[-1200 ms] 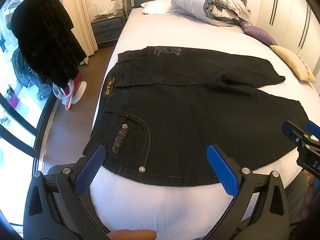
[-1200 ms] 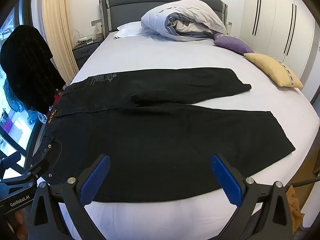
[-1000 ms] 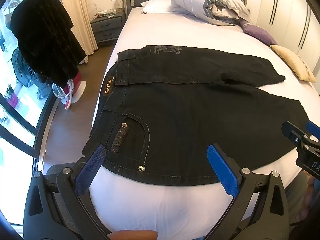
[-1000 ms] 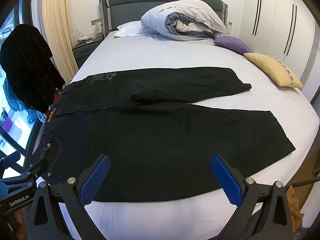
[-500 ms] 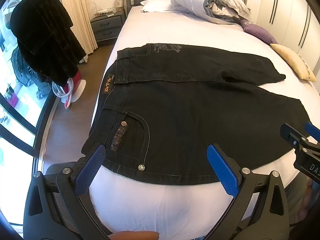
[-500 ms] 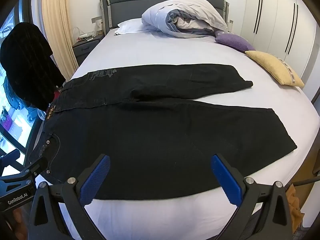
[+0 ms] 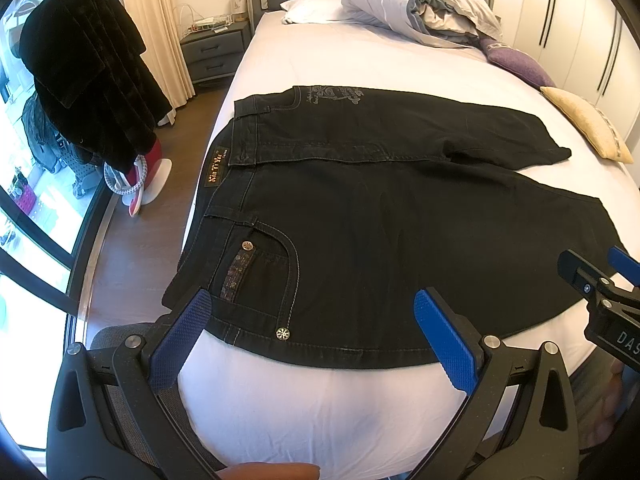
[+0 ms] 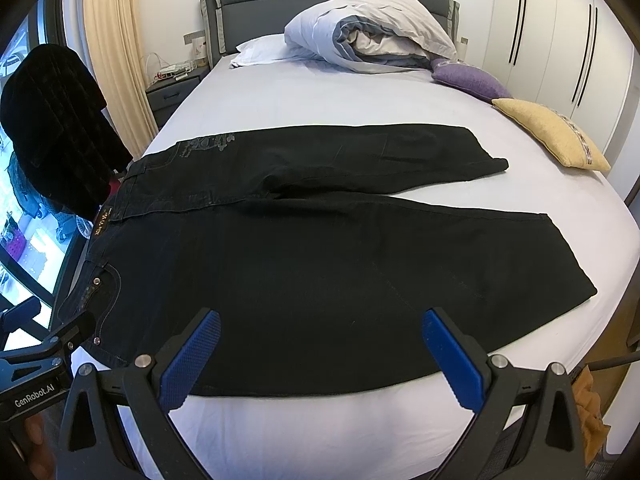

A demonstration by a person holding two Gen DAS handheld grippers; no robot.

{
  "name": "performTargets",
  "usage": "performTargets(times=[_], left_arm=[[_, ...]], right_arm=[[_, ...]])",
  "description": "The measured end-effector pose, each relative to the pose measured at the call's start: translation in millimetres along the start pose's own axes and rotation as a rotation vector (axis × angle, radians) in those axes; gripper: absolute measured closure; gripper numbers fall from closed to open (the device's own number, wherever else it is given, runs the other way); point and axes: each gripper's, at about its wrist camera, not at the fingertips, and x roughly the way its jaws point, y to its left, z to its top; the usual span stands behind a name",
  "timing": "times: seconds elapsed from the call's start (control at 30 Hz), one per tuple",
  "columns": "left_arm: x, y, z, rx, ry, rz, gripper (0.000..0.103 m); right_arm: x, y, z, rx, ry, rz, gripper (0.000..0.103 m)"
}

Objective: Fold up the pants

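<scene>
Black jeans [image 7: 380, 216] [image 8: 320, 240] lie flat across the white bed [image 7: 320, 400], waistband to the left, both legs running right. The far leg lies a little apart from the near one. My left gripper [image 7: 310, 328] hangs open above the near hem edge by the front pocket, nothing between its blue pads. My right gripper [image 8: 318, 340] is open too, over the near leg's lower edge. Each gripper shows at the side of the other's view: the right gripper [image 7: 596, 284] and the left gripper [image 8: 48, 356].
A rolled duvet [image 8: 372, 32] and white pillow [image 8: 260, 50] sit at the headboard. A purple cushion [image 8: 468, 80] and a yellow cushion [image 8: 552, 132] lie at the bed's right. A dark coat [image 7: 84, 88] hangs left, near a nightstand [image 7: 212, 52] and window.
Both grippers have edged slightly forward and up over the bed; the jeans look a touch lower in view. The jeans have not moved and both grippers stay open.
</scene>
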Motion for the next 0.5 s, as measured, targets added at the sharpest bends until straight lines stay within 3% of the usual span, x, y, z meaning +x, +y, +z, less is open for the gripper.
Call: performTargets(times=[0.5], left_arm=[[-0.4,-0.1,0.6,0.0,0.002,0.001,0.0]], right_arm=[[-0.4,0.3,-0.1,0.001,0.003,0.001,0.0]])
